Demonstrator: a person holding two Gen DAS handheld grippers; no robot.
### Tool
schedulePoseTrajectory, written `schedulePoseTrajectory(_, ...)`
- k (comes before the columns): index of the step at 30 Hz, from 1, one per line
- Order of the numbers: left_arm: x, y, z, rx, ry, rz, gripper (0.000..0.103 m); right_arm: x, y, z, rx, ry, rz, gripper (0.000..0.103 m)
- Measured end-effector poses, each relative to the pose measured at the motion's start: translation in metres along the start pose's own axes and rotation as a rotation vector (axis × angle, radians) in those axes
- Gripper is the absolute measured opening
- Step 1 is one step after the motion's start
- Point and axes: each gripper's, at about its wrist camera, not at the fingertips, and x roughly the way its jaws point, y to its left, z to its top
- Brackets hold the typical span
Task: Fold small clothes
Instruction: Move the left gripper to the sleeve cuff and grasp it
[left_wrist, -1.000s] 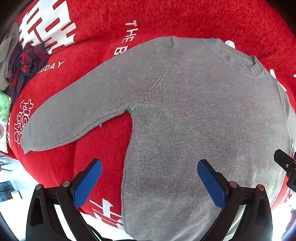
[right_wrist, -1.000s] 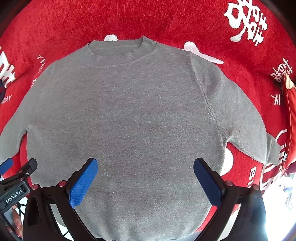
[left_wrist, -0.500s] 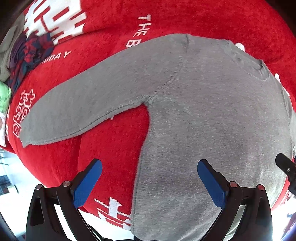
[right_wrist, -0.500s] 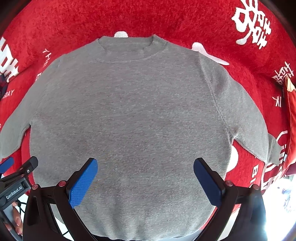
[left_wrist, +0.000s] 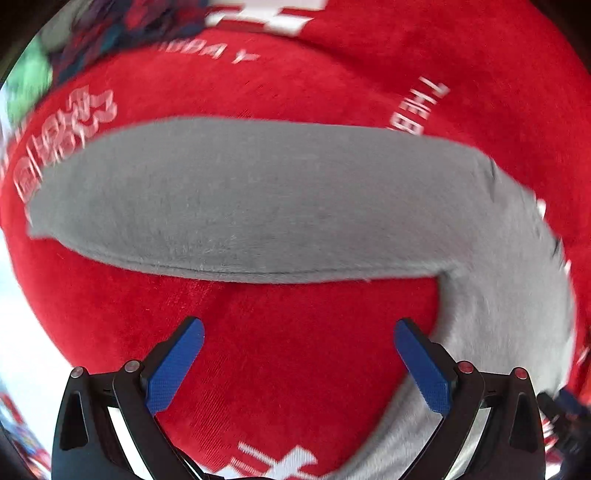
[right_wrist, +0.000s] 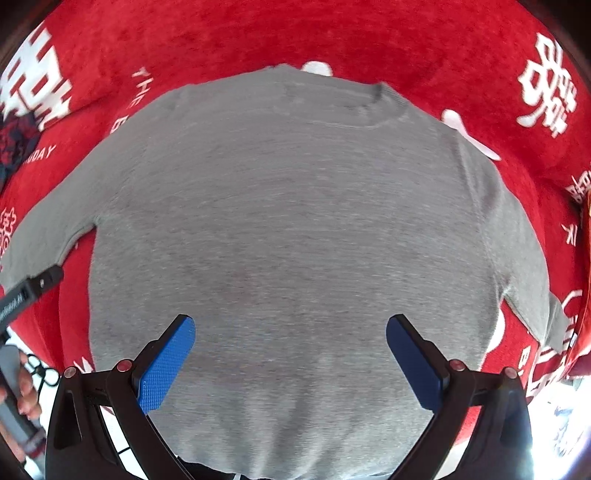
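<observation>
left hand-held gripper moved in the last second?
Yes. The left hand-held gripper has swung left along the sweater: its fingers, earlier over the body, now frame red blanket below the left sleeve. Jaws open throughout.

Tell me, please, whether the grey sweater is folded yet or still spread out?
Spread out. The sweater lies flat on the red blanket, neckline showing and both sleeves out sideways, no fold visible.

Home setting, red plush blanket (right_wrist: 369, 40) with white lettering, crumpled clothes pile (right_wrist: 14, 140)
</observation>
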Motion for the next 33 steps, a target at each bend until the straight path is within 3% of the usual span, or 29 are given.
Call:
schedulePoseTrajectory(5, 0.028, 0.029, 0.005, -0.172, 0.008, -0.27, 0.103, 0.006, 0.02, -0.002, -0.042, 0.009, 0.013, 0.103)
schedulePoseTrajectory(15, 0.031, 0.06, 0.025, -0.46, -0.112, -0.471, 0.103, 0.005, 0.046, -0.011, -0.084, 0.025, 0.043, 0.103)
schedulePoseTrajectory(17, 0.02, 0.069, 0.025, -0.473, -0.175, -0.447, 0.1, 0.003, 0.05, -0.013, -0.086, 0.024, 0.048, 0.103)
schedulePoseTrajectory(19, 0.006, 0.079, 0.025, -0.471, -0.235, -0.362, 0.092, 0.002, 0.051, -0.014, -0.085, 0.024, 0.05, 0.103)
schedulePoseTrajectory(21, -0.003, 0.092, 0.026, -0.499, -0.271, -0.306, 0.078, 0.001, 0.051, -0.015, -0.081, 0.024, 0.055, 0.103)
schedulePoseTrajectory(23, -0.006, 0.108, 0.027, -0.514, -0.271, -0.272, 0.038, 0.0, 0.051, -0.016, -0.078, 0.022, 0.058, 0.103)
schedulePoseTrajectory(24, -0.006, 0.114, 0.028, -0.51, -0.27, -0.265, 0.027, -0.001, 0.052, -0.017, -0.077, 0.02, 0.059, 0.103)
schedulePoseTrajectory(25, -0.007, 0.118, 0.03, -0.492, -0.267, -0.258, 0.009, -0.001, 0.052, -0.017, -0.074, 0.017, 0.063, 0.103)
schedulePoseTrajectory(28, -0.012, 0.121, 0.029, -0.422, -0.285, -0.26, 0.008, -0.001, 0.053, -0.019, -0.068, 0.008, 0.072, 0.103)
schedulePoseTrajectory(33, -0.055, 0.079, 0.035, -0.198, -0.402, -0.238, 0.008, -0.005, 0.038, -0.029, -0.035, -0.004, 0.08, 0.103)
